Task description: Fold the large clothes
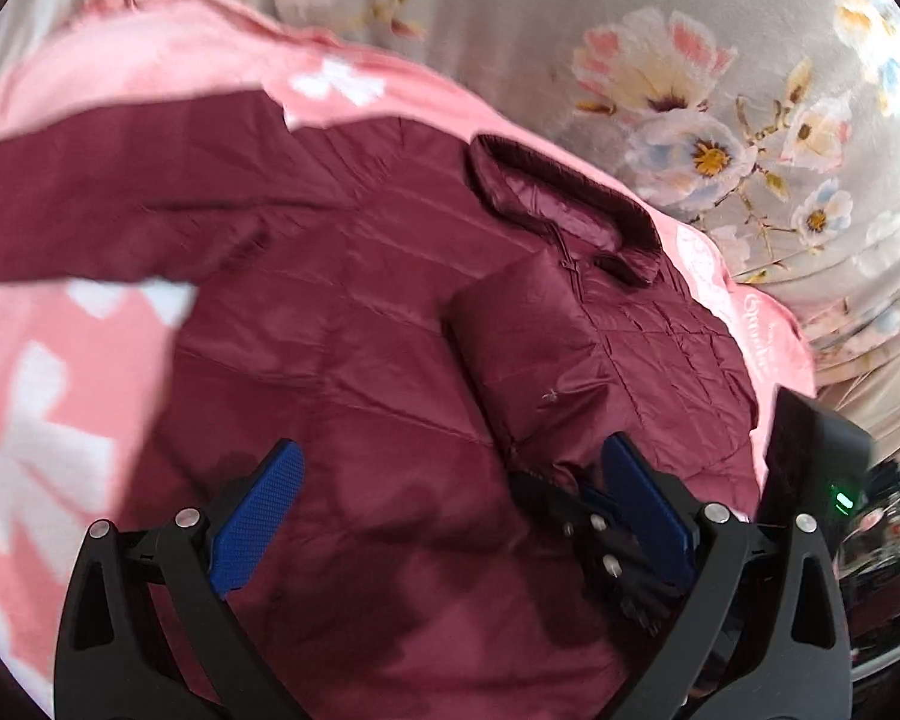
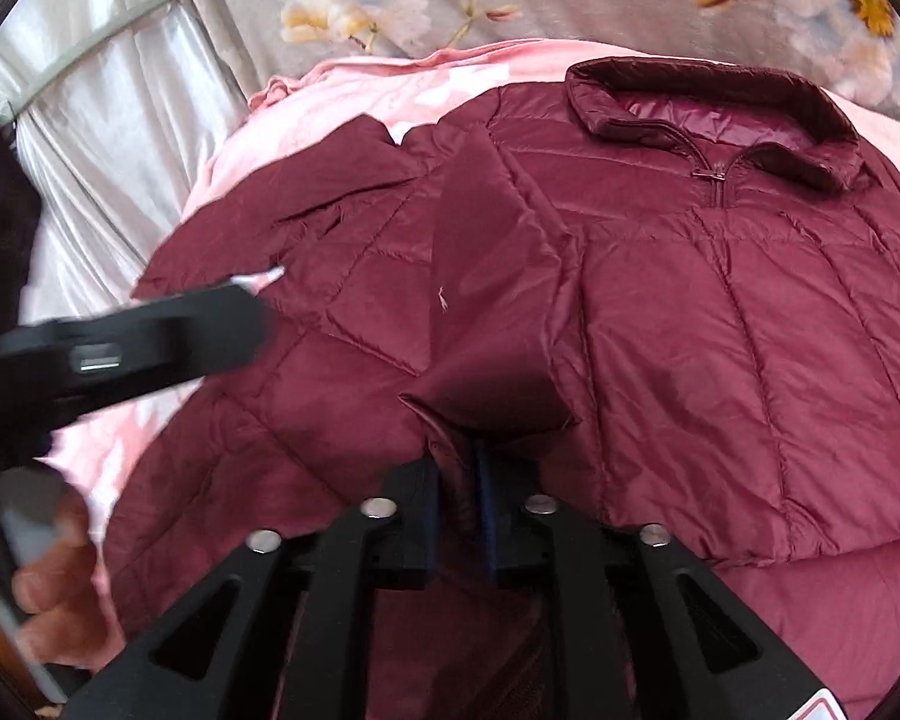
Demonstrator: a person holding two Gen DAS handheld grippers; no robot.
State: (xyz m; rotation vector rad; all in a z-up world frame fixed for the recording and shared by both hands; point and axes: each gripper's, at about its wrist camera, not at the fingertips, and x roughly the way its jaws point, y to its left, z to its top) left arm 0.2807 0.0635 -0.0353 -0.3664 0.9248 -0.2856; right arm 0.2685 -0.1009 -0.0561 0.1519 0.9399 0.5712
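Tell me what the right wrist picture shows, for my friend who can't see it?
The right claw is shut on a folded sleeve of a dark red puffy jacket, which lies collar-up on a pink blanket. The left claw's black body blurs past on the left.

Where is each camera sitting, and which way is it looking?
Left wrist: sits on the left gripper, looks over its open jaws down at the maroon jacket on the pink blanket; the right gripper shows too.
Right wrist: sits on the right gripper, jaws shut on the sleeve, facing the collar; the person's hand shows at left.
Both share the jacket, collar and floral bedsheet.
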